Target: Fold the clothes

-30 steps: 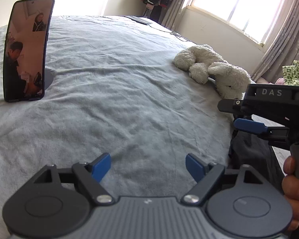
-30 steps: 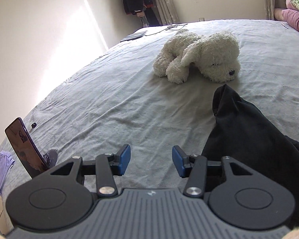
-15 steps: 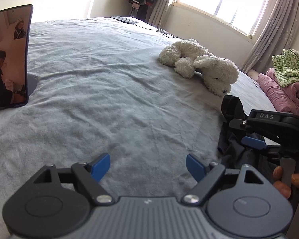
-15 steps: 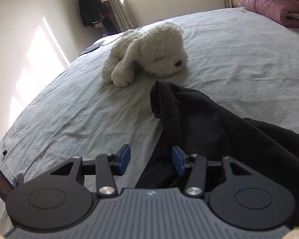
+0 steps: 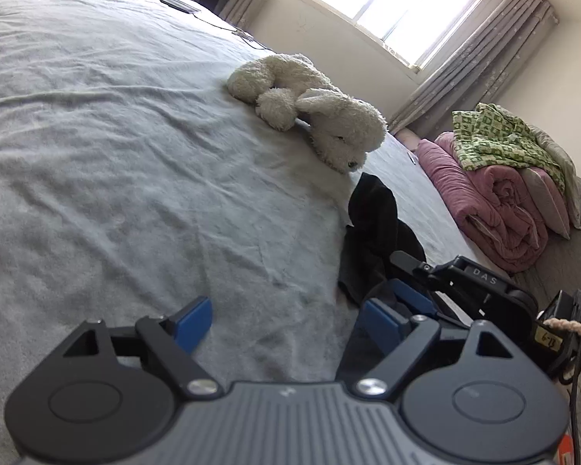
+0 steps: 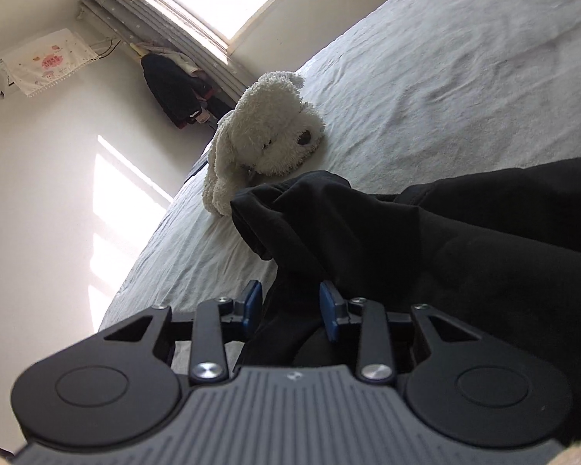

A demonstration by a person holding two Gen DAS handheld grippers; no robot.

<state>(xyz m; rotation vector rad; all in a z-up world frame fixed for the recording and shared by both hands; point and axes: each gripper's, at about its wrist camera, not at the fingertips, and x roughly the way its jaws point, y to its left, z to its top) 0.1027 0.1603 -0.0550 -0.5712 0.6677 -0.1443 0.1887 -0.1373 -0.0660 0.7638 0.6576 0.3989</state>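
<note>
Two grippers are seen. The right gripper (image 6: 289,306) has just been closing its jaws, with a fold of one black garment (image 6: 426,240) between the pads; contact cannot be told. The left gripper (image 5: 286,319) is spread wide and empty, beside the garment's edge. Beyond the garment, one plush dog (image 5: 317,112) lies on the bed (image 5: 116,147).

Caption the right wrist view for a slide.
Right gripper, fingers closing around a fold of the black garment on the grey bedsheet, white plush dog beyond.
</note>
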